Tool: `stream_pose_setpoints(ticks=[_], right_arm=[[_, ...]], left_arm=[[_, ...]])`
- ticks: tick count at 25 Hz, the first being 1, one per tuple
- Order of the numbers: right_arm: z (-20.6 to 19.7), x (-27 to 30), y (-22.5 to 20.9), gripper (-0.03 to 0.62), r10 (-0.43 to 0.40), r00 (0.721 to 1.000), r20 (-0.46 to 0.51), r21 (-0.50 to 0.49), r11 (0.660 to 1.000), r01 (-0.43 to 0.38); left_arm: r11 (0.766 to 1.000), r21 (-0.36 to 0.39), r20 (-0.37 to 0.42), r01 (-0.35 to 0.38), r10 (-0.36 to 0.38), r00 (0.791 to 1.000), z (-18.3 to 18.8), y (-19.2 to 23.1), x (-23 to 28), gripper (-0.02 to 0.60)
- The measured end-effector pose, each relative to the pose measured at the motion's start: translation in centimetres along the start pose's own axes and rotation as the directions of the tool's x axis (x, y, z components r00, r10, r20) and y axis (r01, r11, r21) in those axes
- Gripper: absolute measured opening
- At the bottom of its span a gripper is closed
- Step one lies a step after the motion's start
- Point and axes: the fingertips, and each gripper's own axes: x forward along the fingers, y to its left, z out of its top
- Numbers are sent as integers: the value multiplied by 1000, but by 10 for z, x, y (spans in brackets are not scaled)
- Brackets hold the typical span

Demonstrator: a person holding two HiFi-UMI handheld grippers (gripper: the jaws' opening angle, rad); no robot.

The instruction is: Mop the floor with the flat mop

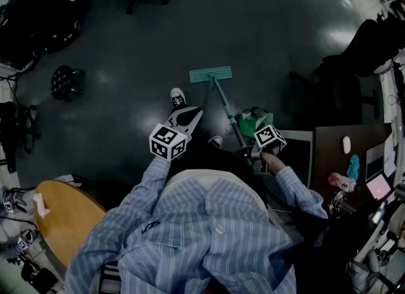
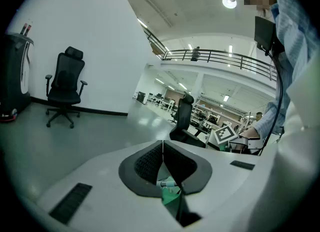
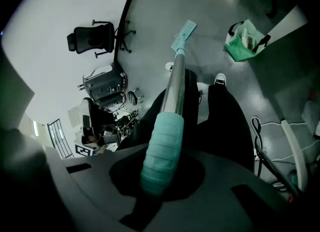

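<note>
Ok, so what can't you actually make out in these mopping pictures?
- Underside of the flat mop: head view, pad face-down, so wet or dirty is unknown.
- Contents of the green bag: head view, too small and dim.
- The teal thing below the shut left gripper: left gripper view, too small to identify.
- How the right gripper clamps the mop: head view, hidden behind its marker cube.

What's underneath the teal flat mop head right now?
The teal flat mop head lies flat on the dark glossy floor; only floor shows around it. The patch beneath is covered and cannot be seen.
</note>
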Motion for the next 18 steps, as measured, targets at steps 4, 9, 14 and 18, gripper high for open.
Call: stream_pose_setpoints(ticks=[4, 9, 14, 18], right_arm=[[1, 3, 4, 12, 14, 1000, 9, 2, 1000, -14], [2, 4, 5, 12, 34, 999, 22, 11, 999, -34], [6, 5, 12, 12, 59, 997, 40, 28, 998, -60], [10, 7, 19, 12, 85, 995, 47, 36, 996, -87]], left_arm=[[1000, -1, -3, 3, -3, 1000, -1, 2, 1, 6], [1000, 1, -7, 12, -12, 1000, 1, 0, 4, 6], [1000, 7, -14, 18, -18, 1000, 3, 4, 6, 6], [1000, 7, -17, 27, -27, 999, 7, 8, 10, 6]])
